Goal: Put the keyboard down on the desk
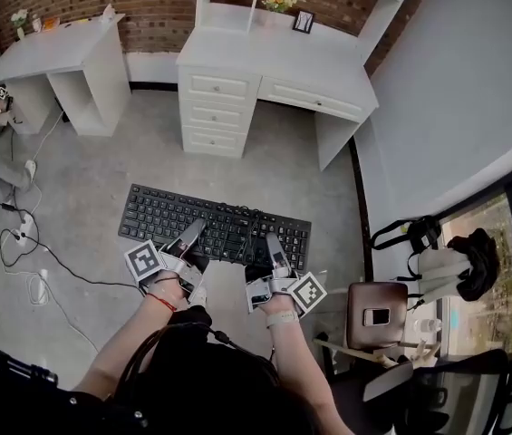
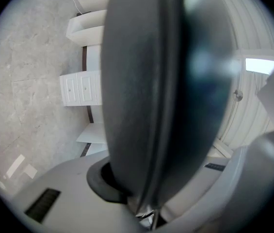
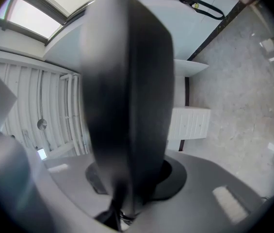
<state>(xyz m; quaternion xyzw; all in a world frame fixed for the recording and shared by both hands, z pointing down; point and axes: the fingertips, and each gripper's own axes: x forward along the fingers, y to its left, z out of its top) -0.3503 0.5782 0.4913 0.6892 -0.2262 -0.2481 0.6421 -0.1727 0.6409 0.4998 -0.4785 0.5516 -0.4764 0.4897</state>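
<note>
A person stands on a grey floor, holding a black keyboard (image 1: 215,225) in mid-air at the centre of the head view. The left gripper (image 1: 190,236) and the right gripper (image 1: 274,248) each clamp the keyboard's near long edge, left and right of its middle. In each gripper view the keyboard (image 2: 146,91) (image 3: 127,96) fills the middle as a dark slab seen edge-on, pinched between the pale jaws. The white desk (image 1: 274,62) stands against a brick wall at upper centre, well apart from the keyboard. A second white desk (image 1: 47,57) sits at upper left.
</note>
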